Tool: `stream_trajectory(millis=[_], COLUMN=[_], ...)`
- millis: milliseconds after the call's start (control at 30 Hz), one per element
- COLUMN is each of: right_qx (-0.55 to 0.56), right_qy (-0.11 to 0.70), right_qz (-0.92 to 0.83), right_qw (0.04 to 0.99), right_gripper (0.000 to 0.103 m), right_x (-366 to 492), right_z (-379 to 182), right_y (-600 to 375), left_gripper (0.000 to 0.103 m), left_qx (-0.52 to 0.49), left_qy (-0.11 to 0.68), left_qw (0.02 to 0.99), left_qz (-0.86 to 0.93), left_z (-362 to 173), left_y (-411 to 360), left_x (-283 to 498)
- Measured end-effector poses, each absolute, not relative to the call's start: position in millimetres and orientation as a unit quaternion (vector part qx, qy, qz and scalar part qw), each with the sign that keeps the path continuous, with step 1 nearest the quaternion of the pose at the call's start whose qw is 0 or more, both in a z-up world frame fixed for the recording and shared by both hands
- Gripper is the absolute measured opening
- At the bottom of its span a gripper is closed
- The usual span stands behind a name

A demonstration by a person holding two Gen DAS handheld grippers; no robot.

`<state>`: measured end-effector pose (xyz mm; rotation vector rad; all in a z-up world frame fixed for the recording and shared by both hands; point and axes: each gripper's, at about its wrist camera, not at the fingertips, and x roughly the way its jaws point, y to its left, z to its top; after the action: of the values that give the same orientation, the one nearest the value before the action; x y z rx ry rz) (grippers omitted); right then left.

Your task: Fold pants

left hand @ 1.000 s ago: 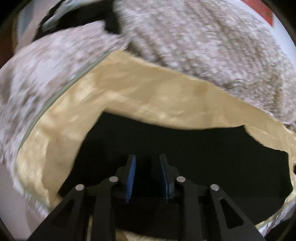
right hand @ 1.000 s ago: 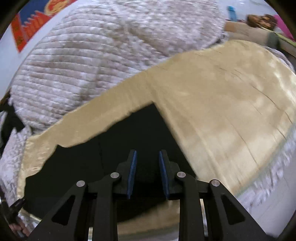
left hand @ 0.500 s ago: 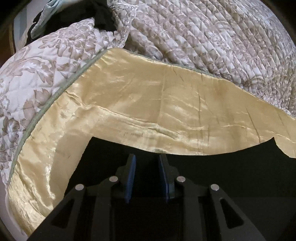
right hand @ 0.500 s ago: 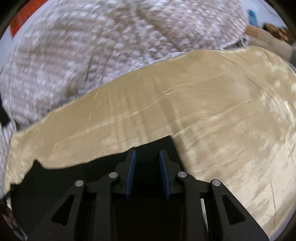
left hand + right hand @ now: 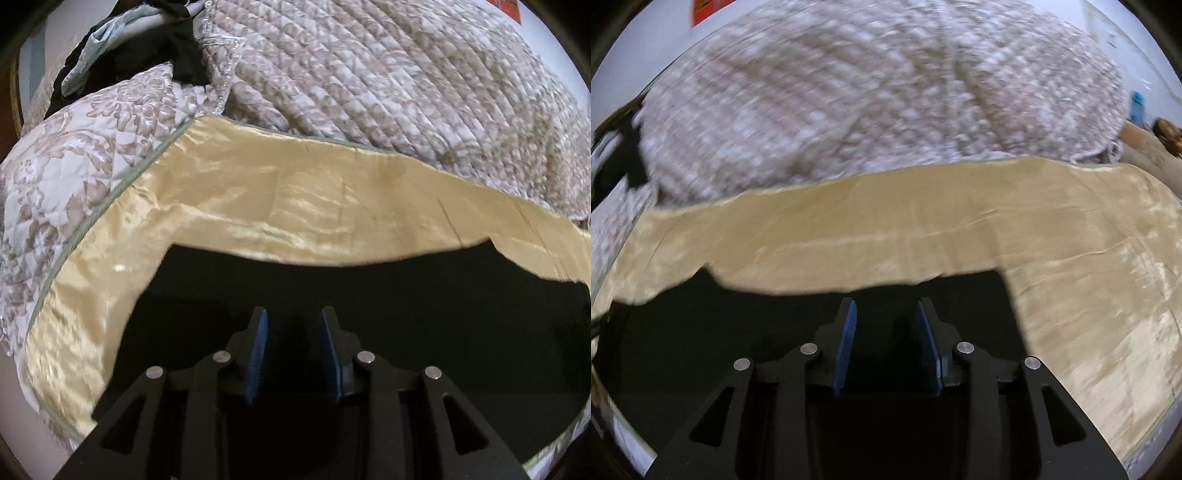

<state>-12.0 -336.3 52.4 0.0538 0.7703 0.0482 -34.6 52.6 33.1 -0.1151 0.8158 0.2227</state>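
Note:
The black pants [image 5: 406,295] lie flat on a gold satin sheet [image 5: 295,192], filling the lower part of the left wrist view. My left gripper [image 5: 293,314] hangs low over them near their left end; its jaws are opening, with black cloth in the gap and the blue pads apart from it. In the right wrist view the pants [image 5: 738,325] end in a square corner just right of my right gripper [image 5: 885,304]. Its jaws are opening too, over black cloth. The dark fabric hides any fold between the pads.
A quilted floral blanket [image 5: 369,74] is heaped behind the gold sheet [image 5: 886,221] and blurs in the right view [image 5: 849,110]. Dark and pale garments [image 5: 166,48] lie at the far left. The bed's edge runs along the bottom right [image 5: 1145,443].
Both pairs of pads stand slightly wider apart. The right view has rolled level and shifted, so the pants' corner now sits right of the fingers. The left view swung out and back.

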Motion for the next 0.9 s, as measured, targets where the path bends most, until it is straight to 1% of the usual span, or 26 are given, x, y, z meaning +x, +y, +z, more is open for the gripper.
stream_trajectory(millis=[67,133,200,267,300,467,567,633,733,900], right_qx=[0.018,0.012,-0.006,-0.026,-0.030,-0.020,-0.050,-0.073,-0.089,-0.058], right_qy=[0.382,0.391,0.390,0.386,0.387,0.373,0.353,0.358,0.376,0.367], right_qz=[0.038,0.058,0.062,0.063,0.063,0.091,0.126,0.151,0.154,0.127], right_qw=[0.923,0.918,0.919,0.920,0.919,0.923,0.926,0.918,0.909,0.920], right_gripper=[0.035,0.035,0.040,0.050,0.052,0.052,0.052,0.052,0.052,0.052], right_x=[-24,-35,-46,-50,-50,-60,-75,-80,-79,-79], right_z=[46,37,30,27,27,37,37,29,15,23], right_y=[-325,-314,-302,-294,-293,-280,-253,-237,-230,-247], left_gripper=[0.034,0.036,0.037,0.037,0.037,0.037,0.038,0.040,0.040,0.040], left_qx=[-0.055,-0.054,-0.044,-0.031,-0.039,-0.036,-0.016,0.000,-0.013,-0.020], left_qy=[0.399,0.406,0.410,0.406,0.406,0.395,0.398,0.392,0.393,0.389], left_qw=[0.910,0.908,0.907,0.909,0.909,0.916,0.916,0.919,0.918,0.917], left_qz=[0.098,0.087,0.088,0.088,0.085,0.063,0.046,0.048,0.055,0.084], left_z=[30,24,19,21,22,27,19,17,19,20], left_y=[45,38,33,28,28,13,-1,-4,5,20], left_x=[-44,-49,-51,-51,-52,-65,-70,-71,-71,-72])
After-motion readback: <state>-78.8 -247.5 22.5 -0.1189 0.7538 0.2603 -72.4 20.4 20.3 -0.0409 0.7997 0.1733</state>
